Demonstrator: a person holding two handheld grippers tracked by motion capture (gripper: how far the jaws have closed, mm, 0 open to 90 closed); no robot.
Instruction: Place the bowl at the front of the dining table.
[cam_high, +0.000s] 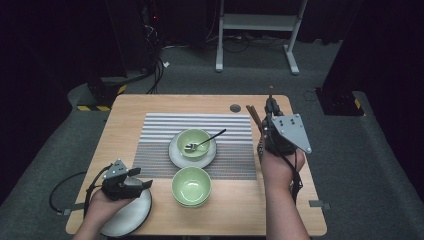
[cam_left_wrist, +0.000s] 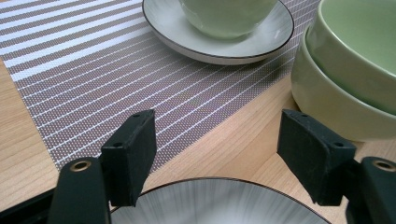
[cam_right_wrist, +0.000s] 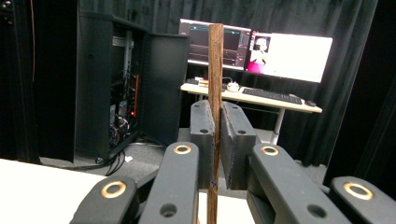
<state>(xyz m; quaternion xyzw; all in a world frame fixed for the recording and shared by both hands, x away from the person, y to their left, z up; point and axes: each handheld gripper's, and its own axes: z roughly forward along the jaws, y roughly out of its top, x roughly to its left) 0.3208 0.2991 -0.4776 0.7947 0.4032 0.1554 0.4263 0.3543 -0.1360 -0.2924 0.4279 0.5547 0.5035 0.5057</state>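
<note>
Right gripper view has my right hand-held gripper (cam_right_wrist: 215, 135) clamped on a brown wooden chopstick (cam_right_wrist: 215, 70), its jaws pressed together around the stick, which stands upright between the pads and runs out past both their top and bottom. I judge the chopstick light, stiff and thin, with a smooth surface that could twist or slide in the pads if I swing it fast. The hold sits somewhere along the shaft; gripping nearer the middle would keep it from pivoting. In the high view that gripper (cam_high: 272, 116) hangs over the far right of the tabletop (cam_high: 235, 210), beside the striped placemat (cam_high: 160, 131), and more dark sticks (cam_high: 253, 116) lie just beside it; how many I cannot count, since my gripper's grey plate covers them.

My left hand-held gripper (cam_left_wrist: 217, 156) has its jaws wide apart and holds nothing, hovering over the rim of a grey plate (cam_left_wrist: 219, 200) at the near left corner. Stacked green bowls (cam_left_wrist: 348, 77) stand near it, cut off at the frame edge. A further bowl (cam_high: 194, 142) on a saucer holds a spoon (cam_high: 204, 142).
</note>
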